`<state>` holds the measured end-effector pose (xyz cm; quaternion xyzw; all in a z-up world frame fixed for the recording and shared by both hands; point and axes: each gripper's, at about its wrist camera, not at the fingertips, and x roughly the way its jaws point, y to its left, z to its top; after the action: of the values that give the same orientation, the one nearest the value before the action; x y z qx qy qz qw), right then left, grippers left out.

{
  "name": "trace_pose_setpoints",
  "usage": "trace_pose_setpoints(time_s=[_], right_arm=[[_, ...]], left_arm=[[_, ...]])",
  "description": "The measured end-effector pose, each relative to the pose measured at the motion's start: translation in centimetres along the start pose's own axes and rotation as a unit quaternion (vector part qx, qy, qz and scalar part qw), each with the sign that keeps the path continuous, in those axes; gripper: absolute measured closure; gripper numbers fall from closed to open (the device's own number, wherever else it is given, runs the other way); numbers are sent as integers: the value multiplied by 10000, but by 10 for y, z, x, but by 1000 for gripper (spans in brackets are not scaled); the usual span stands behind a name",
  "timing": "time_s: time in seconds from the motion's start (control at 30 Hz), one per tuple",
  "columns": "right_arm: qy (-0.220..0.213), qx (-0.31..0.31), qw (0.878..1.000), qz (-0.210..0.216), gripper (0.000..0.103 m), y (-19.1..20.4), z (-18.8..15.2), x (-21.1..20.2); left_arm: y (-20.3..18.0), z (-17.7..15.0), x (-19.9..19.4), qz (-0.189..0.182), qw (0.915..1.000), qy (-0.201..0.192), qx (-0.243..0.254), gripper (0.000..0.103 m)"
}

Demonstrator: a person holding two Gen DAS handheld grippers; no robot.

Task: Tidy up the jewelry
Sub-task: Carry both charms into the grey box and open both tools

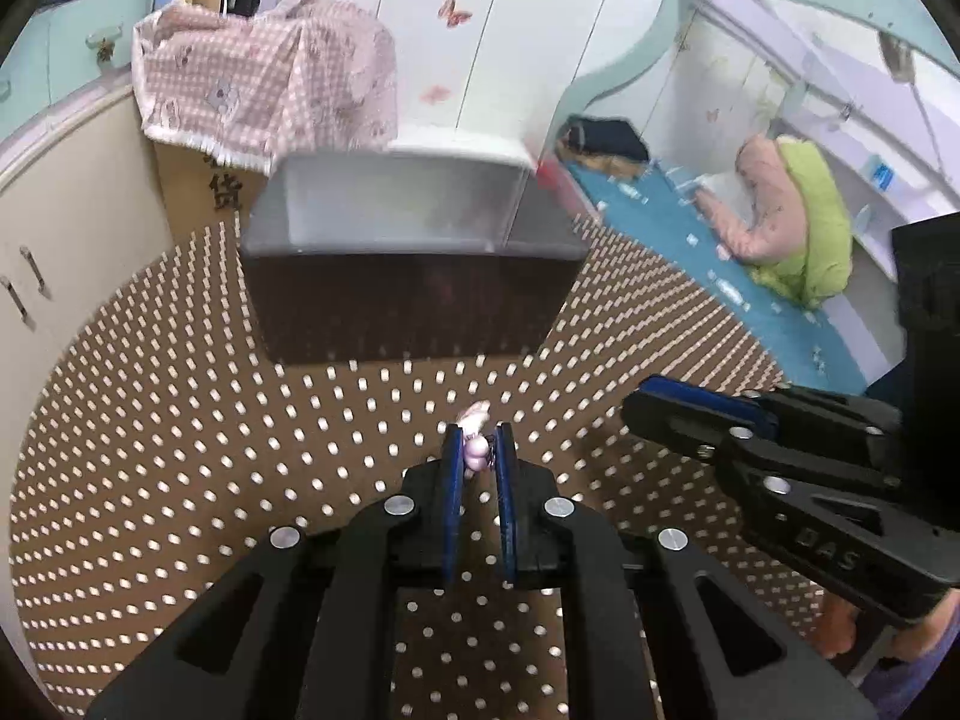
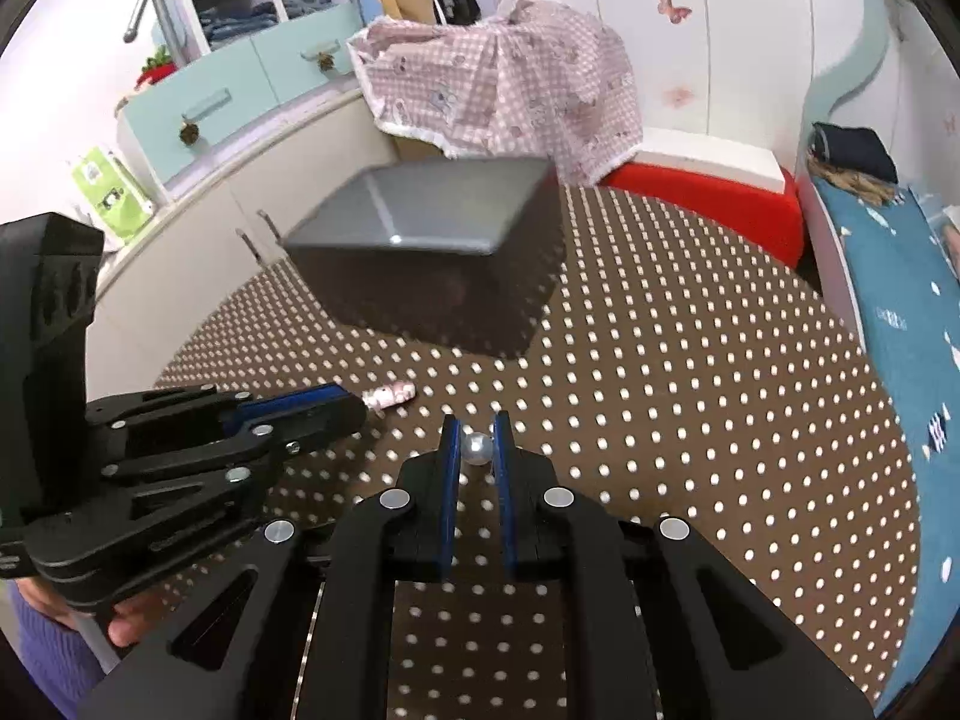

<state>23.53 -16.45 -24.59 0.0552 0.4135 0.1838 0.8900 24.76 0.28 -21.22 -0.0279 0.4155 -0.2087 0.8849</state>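
Note:
My left gripper (image 1: 478, 441) is shut on a small pink jewelry piece (image 1: 475, 447), whose tip sticks out past the fingertips; it also shows in the right wrist view (image 2: 391, 395). My right gripper (image 2: 478, 429) is shut on a silver pearl-like bead (image 2: 478, 448). Both are held above the brown dotted tablecloth (image 1: 180, 420). A grey open box (image 1: 396, 222) stands ahead of both grippers, seen also in the right wrist view (image 2: 420, 210). The right gripper's closed fingers (image 1: 690, 405) show at the right of the left wrist view. The left gripper (image 2: 354, 405) shows at the left of the right wrist view.
A pink checked cloth (image 2: 504, 78) lies over a cardboard box behind the grey box. A red and white stool (image 2: 708, 186) stands at the table's far right. A bed with a blue sheet (image 1: 690, 252) lies to the right, cabinets (image 2: 198, 120) to the left.

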Motion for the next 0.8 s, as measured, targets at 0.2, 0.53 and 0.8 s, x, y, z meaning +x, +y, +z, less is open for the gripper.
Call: trace_pose_setpoints(time_s=[0.2,0.53,0.8], right_arm=[[-330,-58,9993,136,91,7,34,-17],[-337,59,9989,305,91,7,87,7],[-52,97,9998,165,91,3,91,47]], left_arm=[[1,31,-36,-197,9987,-458,58,94],[27,93,-35,-188,9979,-618,-98,94],[43,98,8,-98,9997,-142,-185,94]])
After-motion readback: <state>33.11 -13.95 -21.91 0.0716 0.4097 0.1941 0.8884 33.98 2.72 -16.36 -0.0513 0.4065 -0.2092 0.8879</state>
